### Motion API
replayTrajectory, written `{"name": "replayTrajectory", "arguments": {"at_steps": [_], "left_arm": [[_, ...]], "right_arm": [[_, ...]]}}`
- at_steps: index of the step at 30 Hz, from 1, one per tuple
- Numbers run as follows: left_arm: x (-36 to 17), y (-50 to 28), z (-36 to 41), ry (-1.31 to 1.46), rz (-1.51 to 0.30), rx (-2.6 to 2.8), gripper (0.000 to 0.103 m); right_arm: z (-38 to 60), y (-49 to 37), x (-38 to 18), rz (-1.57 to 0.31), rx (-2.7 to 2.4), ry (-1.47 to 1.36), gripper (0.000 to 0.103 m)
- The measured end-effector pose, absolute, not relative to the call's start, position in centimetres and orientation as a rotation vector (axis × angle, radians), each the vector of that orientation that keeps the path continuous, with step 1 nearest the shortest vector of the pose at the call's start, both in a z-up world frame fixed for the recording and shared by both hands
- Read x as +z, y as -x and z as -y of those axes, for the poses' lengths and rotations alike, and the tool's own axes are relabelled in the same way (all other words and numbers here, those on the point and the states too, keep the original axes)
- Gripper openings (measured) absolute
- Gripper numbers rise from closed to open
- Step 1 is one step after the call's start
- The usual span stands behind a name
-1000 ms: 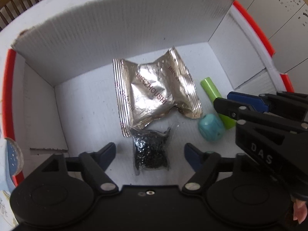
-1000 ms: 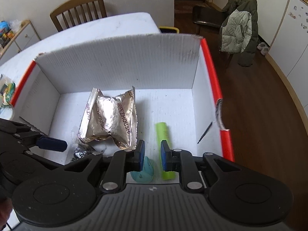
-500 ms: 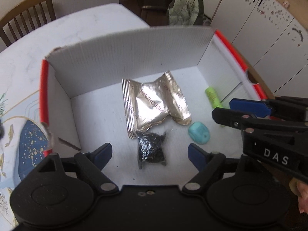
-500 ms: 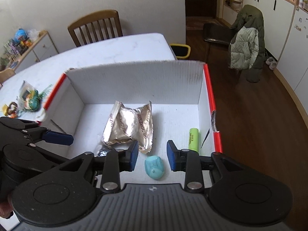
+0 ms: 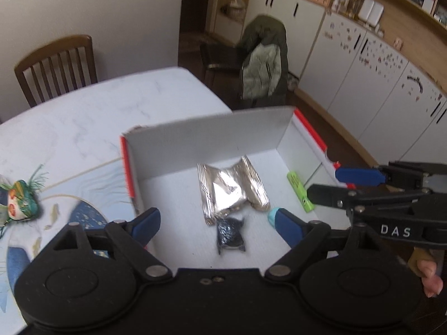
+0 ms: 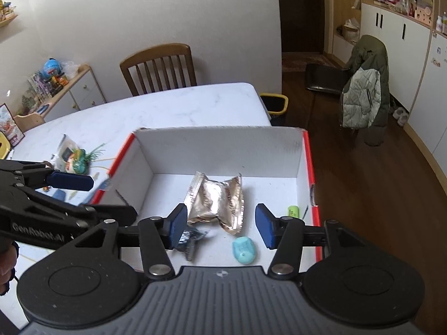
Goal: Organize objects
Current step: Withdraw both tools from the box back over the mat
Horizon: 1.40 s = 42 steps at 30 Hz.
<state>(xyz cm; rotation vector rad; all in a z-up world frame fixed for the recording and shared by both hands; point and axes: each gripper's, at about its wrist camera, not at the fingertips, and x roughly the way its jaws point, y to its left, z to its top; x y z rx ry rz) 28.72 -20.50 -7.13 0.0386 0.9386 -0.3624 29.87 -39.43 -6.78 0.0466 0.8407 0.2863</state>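
A white cardboard box (image 5: 212, 136) (image 6: 218, 150) with red edges sits on the table. Inside it lie a crumpled silver foil packet (image 5: 230, 188) (image 6: 216, 199), a small dark bag (image 5: 230, 236) (image 6: 188, 240), a teal oval object (image 6: 244, 249) (image 5: 271, 216) and a green tube (image 5: 300, 191) (image 6: 293, 211). My left gripper (image 5: 216, 223) hangs open above the box's near side with nothing between its fingers. My right gripper (image 6: 222, 224) is open too, high over the box's near edge and holding nothing.
A colourful packet with green fringe (image 5: 21, 201) (image 6: 75, 159) lies on the white table (image 5: 83, 117) left of the box. A wooden chair (image 6: 159, 68) stands behind the table. A coat-draped chair (image 6: 366, 95) and white cabinets (image 5: 377, 64) stand on the right.
Both grippers have risen and pulled back from the box, so more of the room shows. The right gripper, nearly shut over the teal object, has opened wide. The box's contents have not moved.
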Motion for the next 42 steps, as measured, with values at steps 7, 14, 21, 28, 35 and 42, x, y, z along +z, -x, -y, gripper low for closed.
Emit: {"name": "replayTrajectory", "arguments": {"at_steps": [7, 14, 21, 28, 35, 42], "left_arm": [[-4.9, -26.9, 17.3, -0.001, -0.873, -0.342, 0.095], [-3.6, -25.3, 13.6, 0.017, -0.82, -0.304, 0.1], [-3.3, -24.2, 9.3, 0.031, -0.789, -0.268, 0.102], [-3.8, -23.9, 3.4, 0.082, -0.785, -0.215, 0.102], [-4.9, -23.9, -3.5, 0.106, -0.772, -0.146, 0.103], [-6.1, -24.0, -10.5, 0.104, -0.763, -0.057, 0.103]], "right_arm": [[37.6, -28.5, -5.0, -0.803, 0.31, -0.041, 0.061], [34.5, -27.3, -4.1, -0.787, 0.332, -0.036, 0.066], [30.4, -26.4, -4.0, -0.784, 0.355, -0.038, 0.072], [25.0, -25.8, -4.1, -0.801, 0.4, -0.023, 0.075], [18.5, -25.7, -4.3, -0.82, 0.447, -0.001, 0.077], [12.7, -26.1, -5.0, -0.822, 0.454, 0.022, 0.082]]}}
